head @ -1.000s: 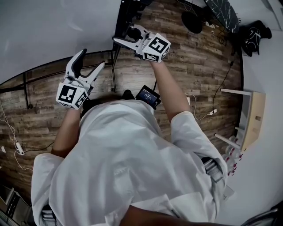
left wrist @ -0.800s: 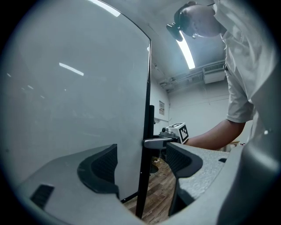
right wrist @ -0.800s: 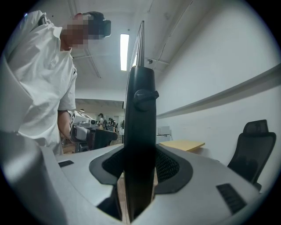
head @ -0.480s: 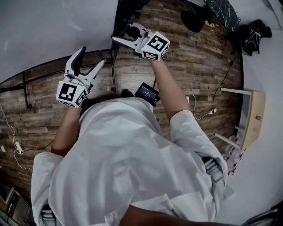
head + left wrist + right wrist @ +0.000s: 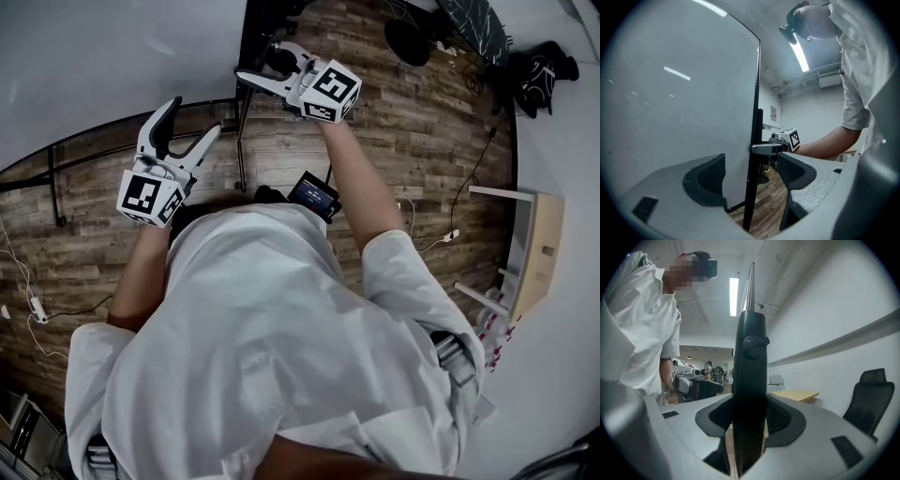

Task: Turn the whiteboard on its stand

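Nothing much has shifted over the last second: both claws sit where they were at the big white whiteboard (image 5: 112, 66). It stands upright on its black metal stand (image 5: 242, 141) over the brown wood-plank floor (image 5: 403, 141). Pads of the right claw (image 5: 750, 420) are clamped on the stand's black upright post (image 5: 750, 357), below its round knob. Across the board's black edge strip (image 5: 754, 140) sits the left claw (image 5: 750, 171), jaws apart, its right pad (image 5: 794, 168) clear of the strip.
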